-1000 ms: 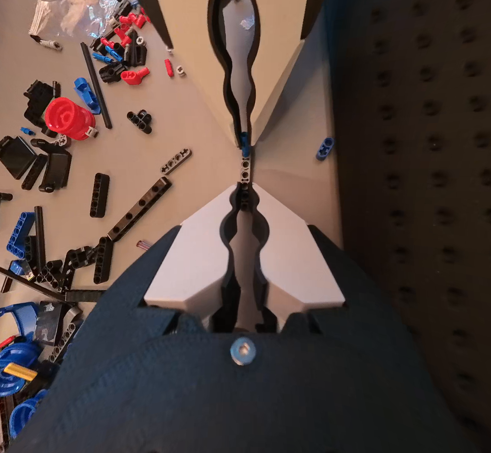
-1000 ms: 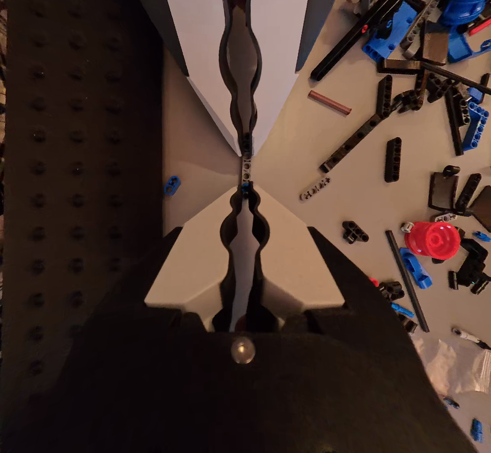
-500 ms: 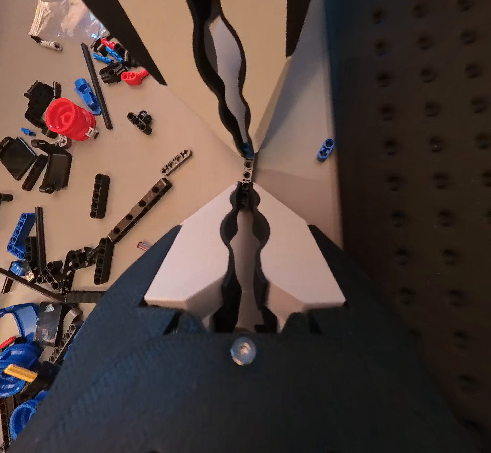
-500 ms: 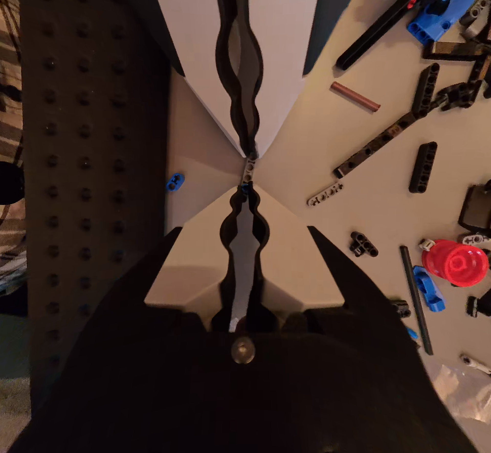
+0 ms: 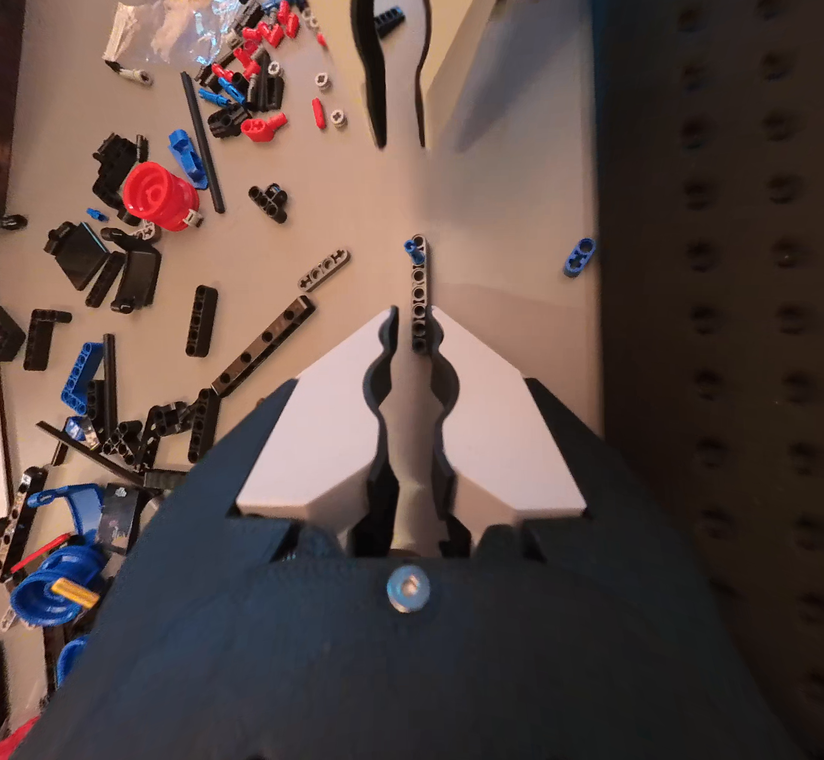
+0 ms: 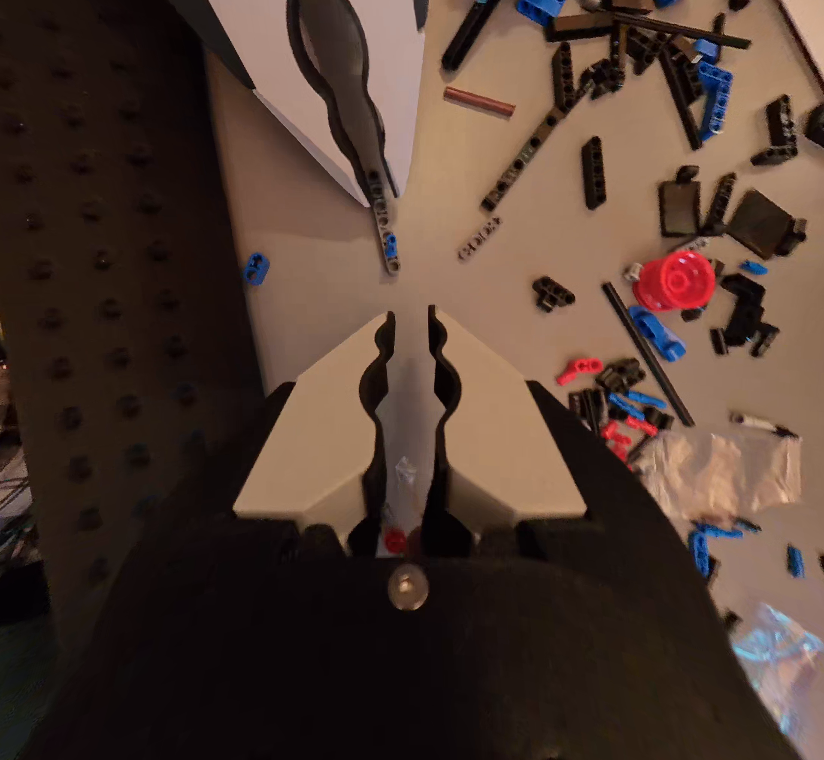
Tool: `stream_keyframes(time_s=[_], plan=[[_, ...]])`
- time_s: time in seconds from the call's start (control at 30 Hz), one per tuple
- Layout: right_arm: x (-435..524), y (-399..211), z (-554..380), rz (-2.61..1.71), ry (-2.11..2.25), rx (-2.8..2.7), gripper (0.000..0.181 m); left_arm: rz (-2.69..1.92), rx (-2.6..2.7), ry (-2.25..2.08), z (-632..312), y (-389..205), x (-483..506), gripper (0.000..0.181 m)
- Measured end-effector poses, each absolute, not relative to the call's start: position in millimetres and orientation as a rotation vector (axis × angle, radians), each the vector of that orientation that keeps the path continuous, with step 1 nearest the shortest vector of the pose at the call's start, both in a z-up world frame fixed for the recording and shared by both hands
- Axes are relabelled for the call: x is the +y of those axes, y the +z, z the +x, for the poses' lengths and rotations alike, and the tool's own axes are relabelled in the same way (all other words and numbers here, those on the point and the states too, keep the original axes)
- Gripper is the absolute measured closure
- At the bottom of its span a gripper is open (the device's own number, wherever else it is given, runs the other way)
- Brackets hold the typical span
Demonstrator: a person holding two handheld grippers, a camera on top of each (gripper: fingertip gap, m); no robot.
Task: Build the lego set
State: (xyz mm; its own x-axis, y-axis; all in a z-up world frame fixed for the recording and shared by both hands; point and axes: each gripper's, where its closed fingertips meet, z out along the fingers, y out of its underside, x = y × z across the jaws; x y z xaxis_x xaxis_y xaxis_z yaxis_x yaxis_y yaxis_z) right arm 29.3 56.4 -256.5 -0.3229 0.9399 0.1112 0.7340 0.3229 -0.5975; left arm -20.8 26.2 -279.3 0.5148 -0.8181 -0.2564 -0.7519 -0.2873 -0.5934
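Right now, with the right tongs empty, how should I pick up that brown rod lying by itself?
Grip the brown rod at its middle, bringing the right tongs straight down and closing across its thin width. It lies flat with bare table along both long sides, so the fingers should fit; the ends offer little to pinch.

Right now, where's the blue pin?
The blue pin sits in the far end of the grey beam, which lies against one finger of the left tongs, well ahead of the open right tongs.
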Motion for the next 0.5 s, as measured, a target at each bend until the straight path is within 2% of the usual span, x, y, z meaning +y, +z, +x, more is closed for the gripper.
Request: stream_keyframes(time_s=[0.1, 0.27, 0.5], plan=[[73.2, -242.8, 45.5, -1.522, 0.601, -2.053, 0.168, -2.072, 1.255, -0.168, -17.4, -275.1, 26.1, 0.164], [118.7, -219.4, 90.3, -1.652, 0.501, -1.855, 0.169, -2.07, 1.264, -0.161, -17.4, -274.9, 24.9, 0.162], [144.9, -235.5, 154.7, -1.819, 0.321, -1.841, 0.168, -2.081, 1.276, -0.164, -16.8, -278.8, 23.5, 0.162]])
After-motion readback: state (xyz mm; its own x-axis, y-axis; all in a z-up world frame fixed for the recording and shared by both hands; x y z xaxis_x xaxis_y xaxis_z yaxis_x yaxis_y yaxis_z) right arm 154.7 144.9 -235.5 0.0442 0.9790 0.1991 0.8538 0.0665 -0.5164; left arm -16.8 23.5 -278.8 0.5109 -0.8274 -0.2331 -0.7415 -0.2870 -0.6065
